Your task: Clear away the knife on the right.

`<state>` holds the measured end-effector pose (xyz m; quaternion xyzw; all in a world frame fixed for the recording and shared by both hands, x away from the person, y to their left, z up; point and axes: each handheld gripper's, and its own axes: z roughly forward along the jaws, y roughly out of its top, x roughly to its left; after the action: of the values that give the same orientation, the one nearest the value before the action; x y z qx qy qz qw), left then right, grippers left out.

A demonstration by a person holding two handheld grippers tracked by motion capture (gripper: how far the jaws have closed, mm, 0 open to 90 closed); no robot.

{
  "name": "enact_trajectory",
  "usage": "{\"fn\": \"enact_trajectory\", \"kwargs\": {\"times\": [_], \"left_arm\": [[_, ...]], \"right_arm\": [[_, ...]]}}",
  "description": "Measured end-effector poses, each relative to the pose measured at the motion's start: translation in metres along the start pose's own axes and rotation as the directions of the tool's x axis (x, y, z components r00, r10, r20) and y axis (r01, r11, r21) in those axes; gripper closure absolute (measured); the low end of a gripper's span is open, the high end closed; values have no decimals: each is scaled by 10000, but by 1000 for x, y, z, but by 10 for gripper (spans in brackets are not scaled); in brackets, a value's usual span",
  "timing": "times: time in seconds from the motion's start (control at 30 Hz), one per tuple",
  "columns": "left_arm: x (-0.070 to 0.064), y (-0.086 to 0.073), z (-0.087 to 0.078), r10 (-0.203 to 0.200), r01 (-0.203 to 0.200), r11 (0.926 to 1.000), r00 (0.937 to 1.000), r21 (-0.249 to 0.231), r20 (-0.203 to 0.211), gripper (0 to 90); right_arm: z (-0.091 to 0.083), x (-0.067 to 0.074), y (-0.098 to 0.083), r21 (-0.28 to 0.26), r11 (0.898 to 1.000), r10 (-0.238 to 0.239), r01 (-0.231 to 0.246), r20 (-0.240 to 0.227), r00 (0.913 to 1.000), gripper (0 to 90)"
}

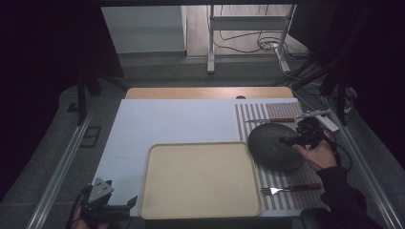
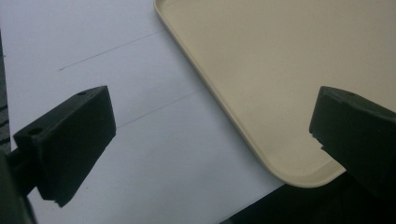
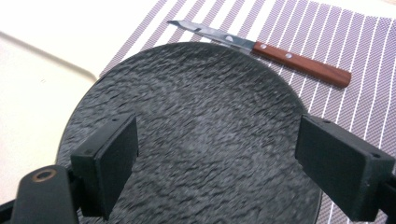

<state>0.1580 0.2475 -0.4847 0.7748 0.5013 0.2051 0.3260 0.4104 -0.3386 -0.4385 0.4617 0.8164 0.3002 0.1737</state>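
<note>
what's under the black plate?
The black plate lies on the striped placemat, its left edge by the tray. A knife lies behind it, a fork in front. The mat beneath the plate is covered. The right hand-held gripper is open over it.

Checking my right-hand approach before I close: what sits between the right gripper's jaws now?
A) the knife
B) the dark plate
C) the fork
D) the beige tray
B: in the right gripper view the open right gripper hangs over the dark plate, with the knife lying beyond its rim on the striped mat.
</note>
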Motion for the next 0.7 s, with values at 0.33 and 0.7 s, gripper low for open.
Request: {"fn": "enact_trajectory", "kwargs": {"times": [0.33,0.7], "left_arm": [[0,0,0,6,-6,10000,10000,14,-2,4],[0,0,0,60,-60,10000,10000,36,4,6]], "right_arm": [[18,-20,16,79,9998,184,-186,216,9996,132],[40,-43,34,249,9985,472,-484,462,9978,131]]}}
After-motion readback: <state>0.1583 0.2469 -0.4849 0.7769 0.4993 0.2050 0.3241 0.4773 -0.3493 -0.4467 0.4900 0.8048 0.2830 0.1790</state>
